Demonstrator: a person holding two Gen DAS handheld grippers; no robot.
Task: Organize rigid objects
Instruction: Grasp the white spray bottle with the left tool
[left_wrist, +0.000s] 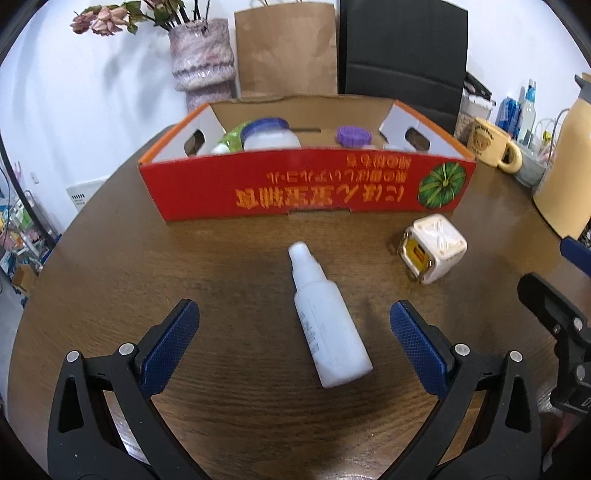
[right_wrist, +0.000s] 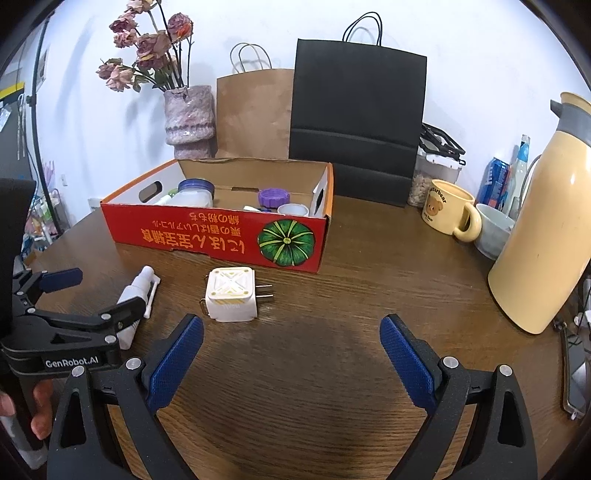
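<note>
The left gripper (left_wrist: 294, 317) is held low over the near part of the round wooden table (left_wrist: 229, 266), pointing toward the far edge, its two blue-padded fingers (left_wrist: 173, 343) spread wide and released. Between them, touching neither pad, a white spray bottle (left_wrist: 327, 319) lies on its side on the wood, nozzle toward the box and base toward the camera. The right gripper (right_wrist: 291, 334) hovers beside it at about the same height, also pointing toward the far edge, fingers (right_wrist: 404, 360) parted and grasping nothing; bare tabletop shows between them. From the right wrist view the left gripper (right_wrist: 74, 295) appears at the left edge, with the person's fingertips visible on its handle. A white plug adapter (right_wrist: 231, 293) rests on the table just beyond the right gripper's left finger, prongs pointing right, near the front wall of the red cardboard box (right_wrist: 207, 230). The box stands toward the far edge and holds a white jar with a blue lid (right_wrist: 195, 192) and a purple cap (right_wrist: 272, 196). A cream thermos (right_wrist: 543, 236) and a bear mug (right_wrist: 448, 214) stand at the table's right edge.
</note>
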